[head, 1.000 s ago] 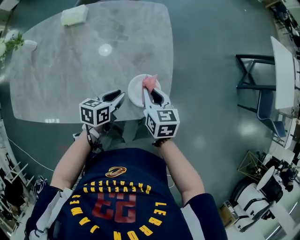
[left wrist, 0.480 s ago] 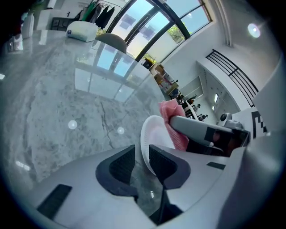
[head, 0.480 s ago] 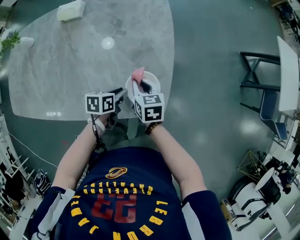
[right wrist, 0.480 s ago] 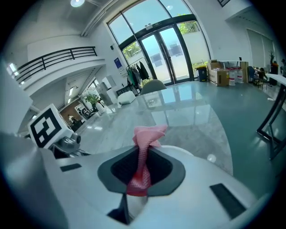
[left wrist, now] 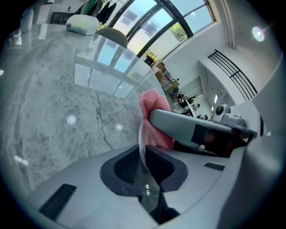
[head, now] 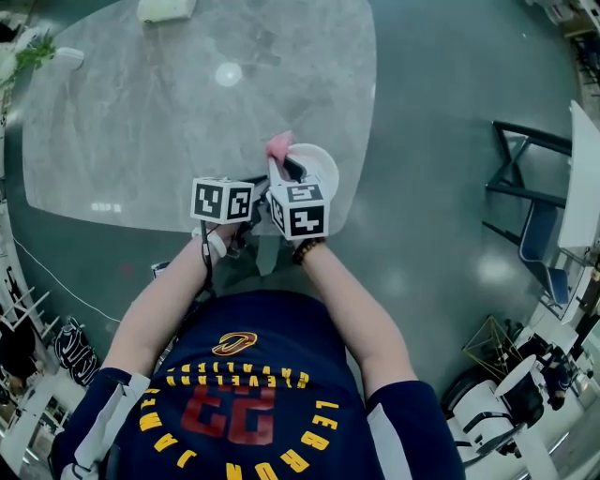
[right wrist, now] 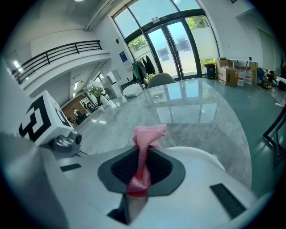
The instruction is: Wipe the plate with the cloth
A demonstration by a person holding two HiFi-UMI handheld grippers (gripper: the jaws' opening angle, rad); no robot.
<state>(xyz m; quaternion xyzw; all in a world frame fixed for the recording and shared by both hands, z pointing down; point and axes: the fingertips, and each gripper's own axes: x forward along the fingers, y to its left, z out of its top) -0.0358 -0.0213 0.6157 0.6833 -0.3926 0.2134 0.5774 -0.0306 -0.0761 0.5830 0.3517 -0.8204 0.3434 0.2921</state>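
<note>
The left gripper (left wrist: 143, 166) has its jaws closed on a thin pale edge that runs up between the pads, which appears to be the rim of the white plate (head: 324, 170). The right gripper (right wrist: 142, 172) is clamped on the pink cloth (right wrist: 147, 134), a twisted strip of it pinched between the jaws with a bunched end sticking out past the tips. In the head view the two grippers sit close side by side at the near edge of the grey marble table (head: 141, 122), their marker cubes almost touching. The plate lies just beyond them at the table's near right corner. The cloth's bunched end shows at the plate's far left rim; whether it touches the plate cannot be told. In the left gripper view one jaw of the right gripper crosses just beyond the left jaws, with the cloth against it. A pale folded thing (head: 167, 9) lies well apart at the table's far edge, and a dark chair (head: 527, 208) stands on the floor to the right.
</note>
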